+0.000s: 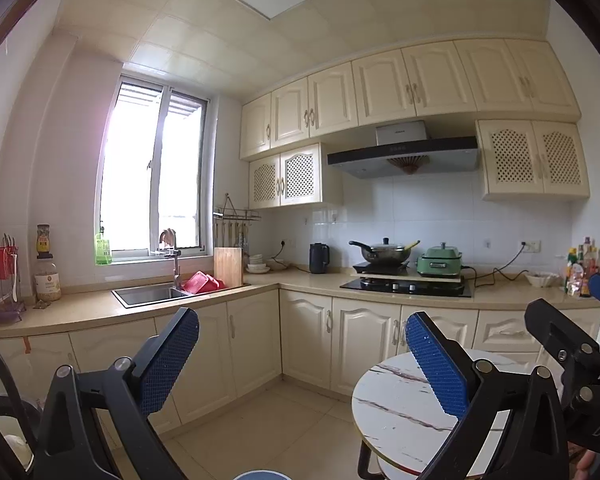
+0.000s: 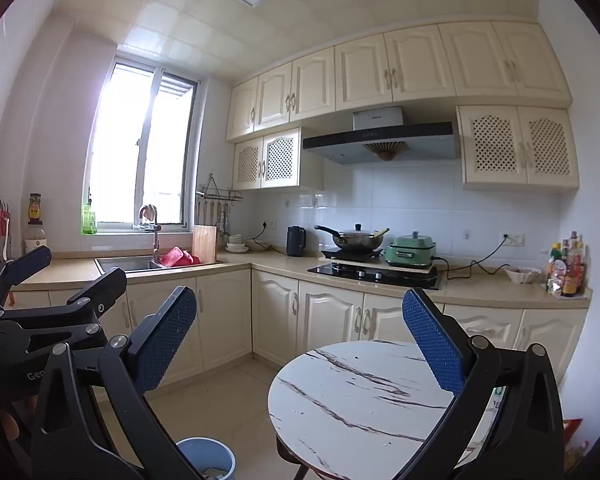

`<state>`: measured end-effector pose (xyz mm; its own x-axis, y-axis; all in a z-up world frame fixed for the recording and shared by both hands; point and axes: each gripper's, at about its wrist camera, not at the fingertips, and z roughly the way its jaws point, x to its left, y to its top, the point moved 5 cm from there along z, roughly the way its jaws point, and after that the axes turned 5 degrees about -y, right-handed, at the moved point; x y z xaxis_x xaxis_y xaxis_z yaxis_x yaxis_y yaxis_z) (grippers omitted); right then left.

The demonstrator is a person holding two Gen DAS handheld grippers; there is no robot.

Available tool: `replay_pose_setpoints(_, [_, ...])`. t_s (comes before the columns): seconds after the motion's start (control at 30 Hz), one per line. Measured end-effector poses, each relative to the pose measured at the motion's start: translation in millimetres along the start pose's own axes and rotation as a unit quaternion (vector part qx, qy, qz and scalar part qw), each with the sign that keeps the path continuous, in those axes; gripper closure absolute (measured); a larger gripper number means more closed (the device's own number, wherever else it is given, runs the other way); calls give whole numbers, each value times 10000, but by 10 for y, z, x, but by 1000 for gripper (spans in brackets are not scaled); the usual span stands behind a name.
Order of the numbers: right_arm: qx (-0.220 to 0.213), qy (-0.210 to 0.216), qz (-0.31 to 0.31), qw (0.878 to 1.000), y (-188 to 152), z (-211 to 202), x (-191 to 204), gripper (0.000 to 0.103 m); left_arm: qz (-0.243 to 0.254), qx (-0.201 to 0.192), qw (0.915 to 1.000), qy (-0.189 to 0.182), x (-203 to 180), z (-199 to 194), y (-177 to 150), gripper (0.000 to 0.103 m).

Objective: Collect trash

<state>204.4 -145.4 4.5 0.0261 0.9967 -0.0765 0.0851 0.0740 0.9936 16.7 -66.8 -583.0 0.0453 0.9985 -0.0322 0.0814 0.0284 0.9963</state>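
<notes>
Both grippers are held level and spread wide, nothing gripped: left gripper (image 1: pixel 302 360), right gripper (image 2: pixel 300 340), seemingly raised for scanning. No loose trash is seen on the round marble table (image 2: pixel 360 400); scraps are only visible inside the blue bin (image 2: pixel 208 460), bottom centre. The table stands beside the bin; cabinets (image 2: pixel 276 312) are well behind.

- Daylight floods through my tall sliding glass window (image 1: pixel 152 168), blown out white with pinkish glare.
- Sharp centre; my fisheye bends edges, corners vignette dark.
</notes>
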Motion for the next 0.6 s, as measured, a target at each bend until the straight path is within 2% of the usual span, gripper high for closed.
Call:
replay_pose_setpoints(0.27, [13,-28,5,10000,-15,16,-10,0,50,-20,10000,60,16,177,246,1])
replay_pose_setpoints(0.6, [101,-19,5,9999,-88,60,9,0,-61,64,9999,-54,126,172,546,1])
